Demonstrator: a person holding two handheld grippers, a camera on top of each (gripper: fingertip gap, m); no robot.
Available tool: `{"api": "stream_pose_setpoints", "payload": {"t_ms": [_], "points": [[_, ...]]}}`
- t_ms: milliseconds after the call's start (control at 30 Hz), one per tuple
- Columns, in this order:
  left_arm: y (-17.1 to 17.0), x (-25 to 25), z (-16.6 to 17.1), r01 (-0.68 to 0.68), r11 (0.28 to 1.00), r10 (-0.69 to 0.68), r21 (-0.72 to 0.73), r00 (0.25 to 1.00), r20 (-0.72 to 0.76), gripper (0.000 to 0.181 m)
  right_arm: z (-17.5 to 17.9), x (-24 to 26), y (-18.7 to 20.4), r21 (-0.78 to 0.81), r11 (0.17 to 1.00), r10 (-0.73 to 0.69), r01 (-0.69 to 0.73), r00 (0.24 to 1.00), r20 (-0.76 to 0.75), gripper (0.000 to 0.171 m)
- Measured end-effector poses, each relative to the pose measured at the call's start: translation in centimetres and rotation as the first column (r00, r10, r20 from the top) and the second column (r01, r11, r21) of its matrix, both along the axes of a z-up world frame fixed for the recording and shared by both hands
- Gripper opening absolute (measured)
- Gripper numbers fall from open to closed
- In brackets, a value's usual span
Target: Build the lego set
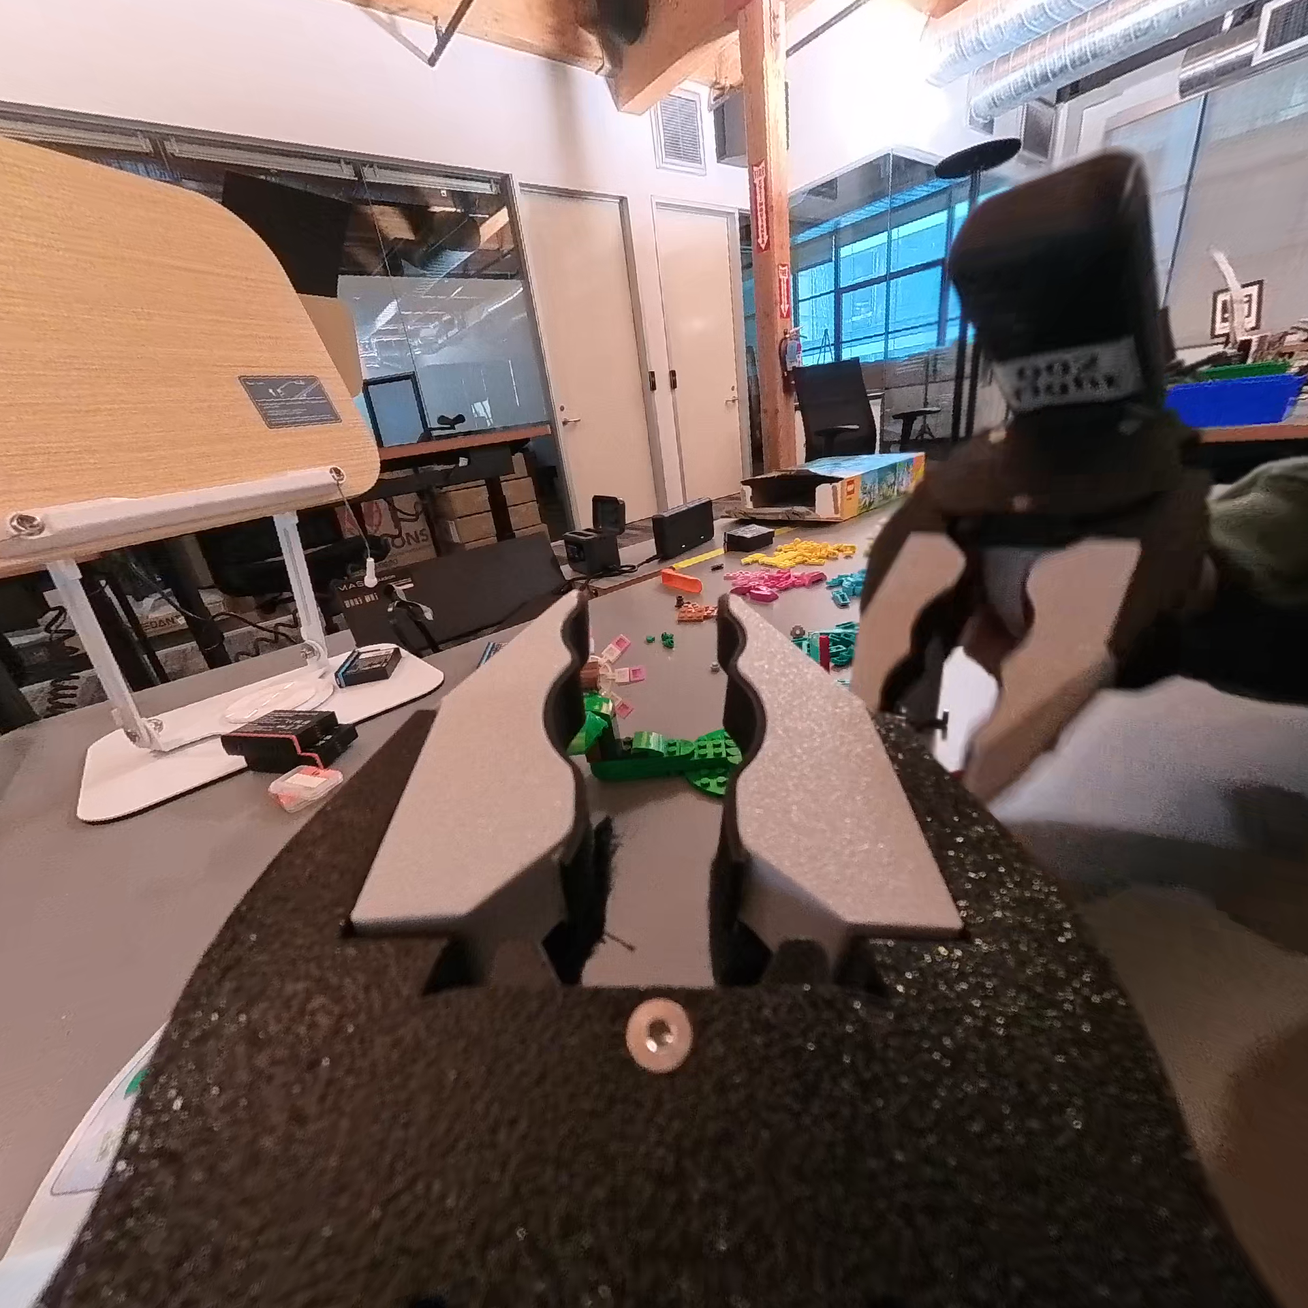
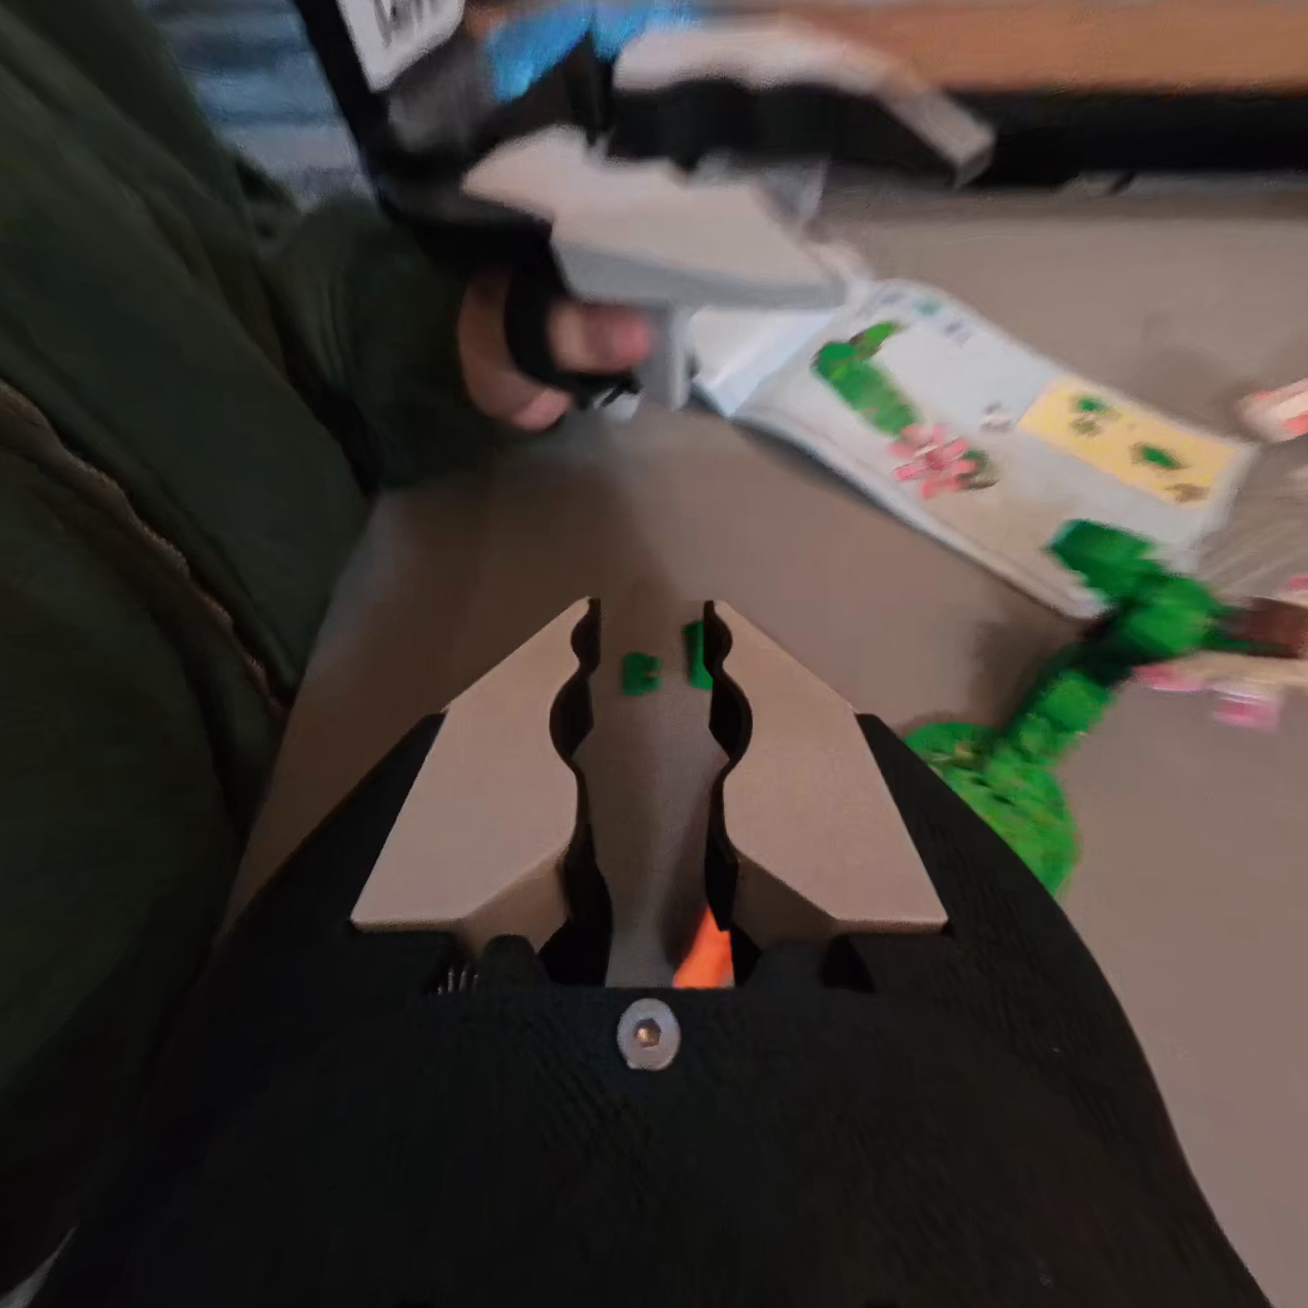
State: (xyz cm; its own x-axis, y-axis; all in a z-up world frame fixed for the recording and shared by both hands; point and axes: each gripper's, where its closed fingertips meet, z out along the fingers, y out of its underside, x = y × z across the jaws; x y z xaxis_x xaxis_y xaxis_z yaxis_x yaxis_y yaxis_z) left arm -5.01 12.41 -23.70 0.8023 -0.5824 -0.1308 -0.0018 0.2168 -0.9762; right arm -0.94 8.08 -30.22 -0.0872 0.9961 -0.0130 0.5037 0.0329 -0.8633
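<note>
In the left wrist view my left gripper [image 1: 655,612] is open and empty above the grey table [image 1: 177,920]. A green lego build [image 1: 658,754] with small pink and white pieces lies on the table, seen between its fingers. My right gripper [image 1: 941,722] shows blurred at the right, angled down. In the right wrist view my right gripper [image 2: 651,609] is open and empty, with two small green pieces [image 2: 640,672] on the table between its fingertips. The green build [image 2: 1047,722] lies to its right, blurred. The left gripper [image 2: 906,219] is held in a hand above.
An open instruction booklet [image 2: 991,425] lies beyond the build. Yellow [image 1: 807,552], pink [image 1: 771,584] and teal [image 1: 842,587] brick piles, an orange tool [image 1: 683,582] and the lego box [image 1: 835,488] lie farther back. A wooden book stand [image 1: 141,318] and black batteries [image 1: 290,736] stand left.
</note>
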Motion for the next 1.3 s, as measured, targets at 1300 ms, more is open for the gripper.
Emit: {"api": "stream_pose_setpoints", "payload": {"t_ms": [1300], "points": [[0.2, 0.0, -0.2, -0.011, 1.0, 0.011, -0.006, 1.0, -0.018, 0.031, -2.1, 15.1, 30.9, 0.041, 0.675, -0.729, 0.736, 0.659, 0.186, 0.013]]}}
